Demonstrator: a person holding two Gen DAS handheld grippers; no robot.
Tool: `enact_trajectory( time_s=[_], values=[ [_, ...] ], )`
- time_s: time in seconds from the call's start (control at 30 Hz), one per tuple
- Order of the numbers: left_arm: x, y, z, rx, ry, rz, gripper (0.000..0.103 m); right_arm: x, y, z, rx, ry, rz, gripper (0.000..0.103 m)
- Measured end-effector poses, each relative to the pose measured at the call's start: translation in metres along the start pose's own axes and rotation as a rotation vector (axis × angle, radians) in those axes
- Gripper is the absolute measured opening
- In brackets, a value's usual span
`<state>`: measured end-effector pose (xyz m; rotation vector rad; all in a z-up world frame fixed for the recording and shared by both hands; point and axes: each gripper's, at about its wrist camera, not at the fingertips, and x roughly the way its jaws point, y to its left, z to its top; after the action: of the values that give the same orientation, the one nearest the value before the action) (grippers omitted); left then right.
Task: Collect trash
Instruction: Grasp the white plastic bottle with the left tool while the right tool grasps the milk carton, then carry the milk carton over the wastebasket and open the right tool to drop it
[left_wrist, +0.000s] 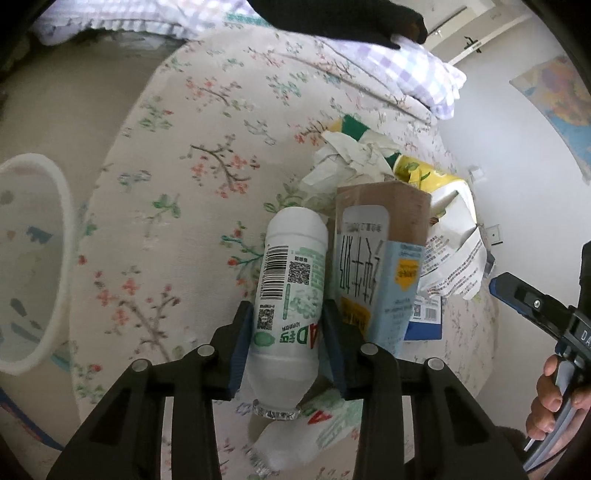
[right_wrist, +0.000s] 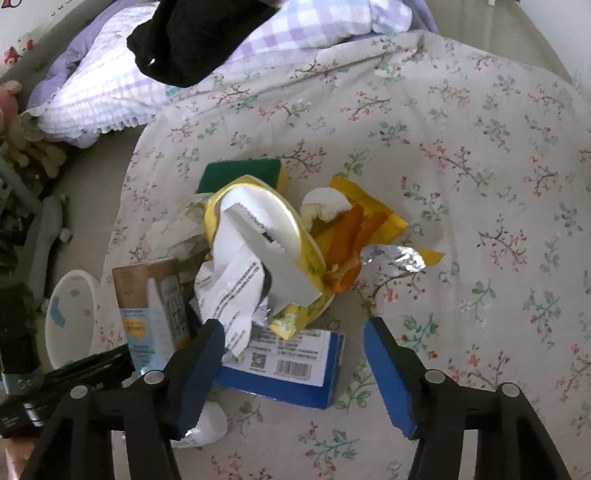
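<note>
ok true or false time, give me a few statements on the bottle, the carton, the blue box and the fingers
1. The white plastic bottle sits between the left gripper fingers. True.
2. The milk carton lies left of the bottle. False: it lies on its right.
3. The right gripper grips the blue box. False: the blue box only lies between its spread fingers.
4. A green sponge lies beyond the trash pile. True.

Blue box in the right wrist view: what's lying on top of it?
A crumpled white printed paper and the lower end of a yellow wrapper overlap the blue box at its far edge. Its barcode label shows; the part beneath them is covered.
</note>
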<state>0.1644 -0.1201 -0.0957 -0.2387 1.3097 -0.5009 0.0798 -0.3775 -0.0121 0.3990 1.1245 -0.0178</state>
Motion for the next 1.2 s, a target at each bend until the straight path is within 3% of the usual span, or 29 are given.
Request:
enact_trajectory(
  time_s=[0.17,0.47,0.83,1.2],
  values=[
    [-0.019,0.024,-0.006,-0.052,-0.031,0.02,0.039,0.003,0.015,-0.002,-0.032,0.01,0.041,0.055],
    [-0.077,0.067,-0.025,-0.116,-0.124,0.039,0.039,0.02,0.07,-0.011,-0.124,0.038,0.112,0.054],
    [-0.114,0.091,-0.043,-0.139,-0.186,0.081,0.039,0.056,0.115,-0.016,-0.179,0.105,0.15,0.052],
    [-0.132,0.118,-0.052,-0.183,-0.211,0.114,0.039,0.098,0.16,-0.026,-0.271,0.181,0.083,0.052]
  ],
)
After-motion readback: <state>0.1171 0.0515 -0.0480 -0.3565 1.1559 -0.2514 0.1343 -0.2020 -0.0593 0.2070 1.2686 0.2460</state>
